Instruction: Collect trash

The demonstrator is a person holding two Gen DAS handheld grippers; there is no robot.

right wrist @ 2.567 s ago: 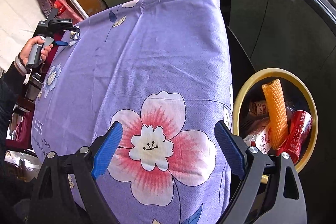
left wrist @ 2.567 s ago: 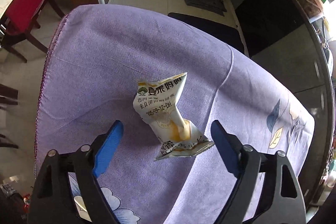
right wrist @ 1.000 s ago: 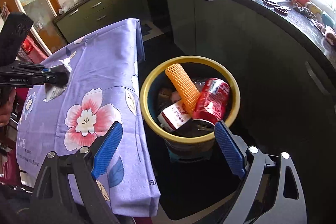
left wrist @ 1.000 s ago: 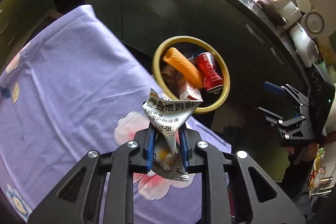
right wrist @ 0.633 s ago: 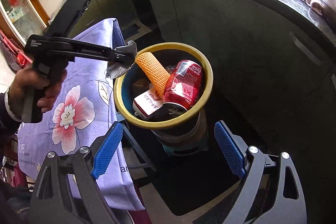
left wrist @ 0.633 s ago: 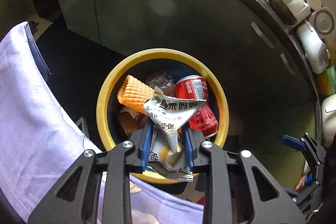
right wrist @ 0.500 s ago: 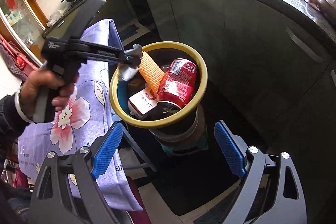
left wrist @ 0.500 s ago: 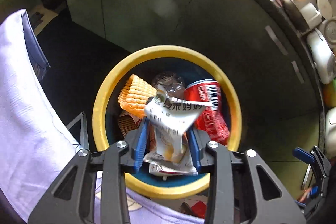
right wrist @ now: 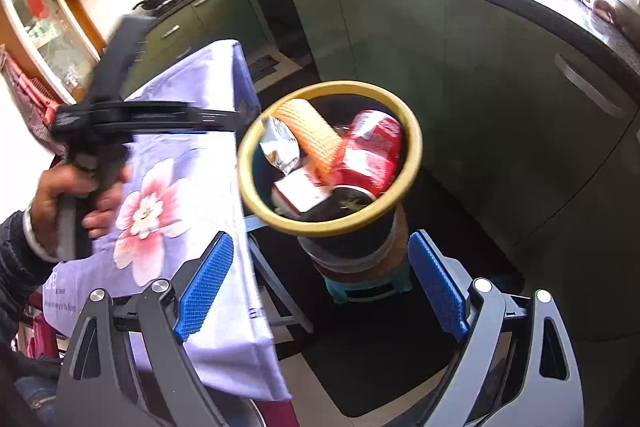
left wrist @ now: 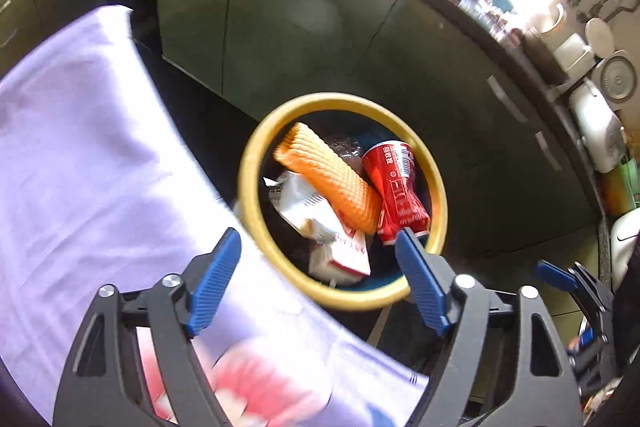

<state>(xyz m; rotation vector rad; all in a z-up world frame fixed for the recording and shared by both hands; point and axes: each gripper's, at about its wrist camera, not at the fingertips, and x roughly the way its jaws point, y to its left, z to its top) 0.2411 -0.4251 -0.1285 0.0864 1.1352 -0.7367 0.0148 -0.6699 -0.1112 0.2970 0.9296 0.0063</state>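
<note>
Looking down the left gripper (left wrist: 318, 279), we see its jaws opening with nothing between the blue pads; the gap frames only the near rim of the bin (left wrist: 256, 155) and the edge of the purple tablecloth (left wrist: 80, 155). The white snack wrapper (left wrist: 298, 203) lies inside the bin, at centre frame, just above and slightly left of the gap between the pads. It rests against the orange foam net (left wrist: 332, 179), with the red can (left wrist: 396, 187) to the right and a small red-and-white box (left wrist: 344, 259) below it. Its long axis runs from upper left to lower right.

In the right wrist view, we find the same wrapper (right wrist: 280, 145) in the upper left part of the bin (right wrist: 412, 147), and the left gripper (right wrist: 236, 119) reaches in from the left of the frame, its tip just beside the rim. Our right gripper (right wrist: 318, 291) stands spread wide and empty at the bottom of the frame, below the bin.

We judge this piece delivered. No further trash shows on the visible cloth, so the next target is not in view.
</note>
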